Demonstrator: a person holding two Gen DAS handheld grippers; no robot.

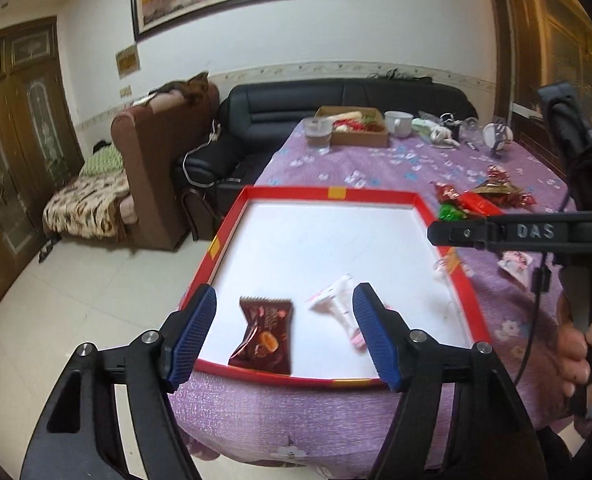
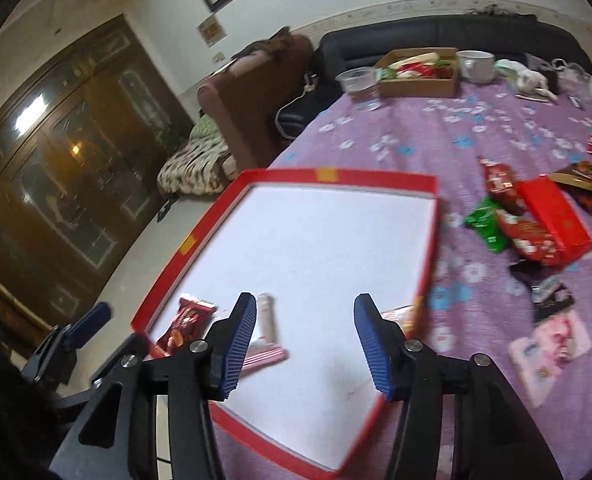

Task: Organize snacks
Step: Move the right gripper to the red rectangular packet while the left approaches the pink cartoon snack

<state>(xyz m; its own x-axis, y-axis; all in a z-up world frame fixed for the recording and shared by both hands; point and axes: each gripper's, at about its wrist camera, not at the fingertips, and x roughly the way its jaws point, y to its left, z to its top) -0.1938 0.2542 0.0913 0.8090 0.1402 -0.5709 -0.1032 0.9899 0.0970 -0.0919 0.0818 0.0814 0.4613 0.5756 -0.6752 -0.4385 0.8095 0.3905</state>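
Left wrist: brown snack packet (image 1: 263, 334) in red tray (image 1: 232, 216)

Far ahead of the tool, a black sofa (image 1: 336, 100); beside it a brown armchair (image 1: 152, 152); a cardboard box (image 1: 356, 128), white mug (image 1: 398, 123) on the purple tablecloth (image 1: 376, 164).

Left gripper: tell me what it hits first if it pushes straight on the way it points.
Likely the dark brown snack packet, lying on the white floor of the red-rimmed tray between the open fingers of the left gripper. Depth is unclear; it might meet the bare tray floor instead.
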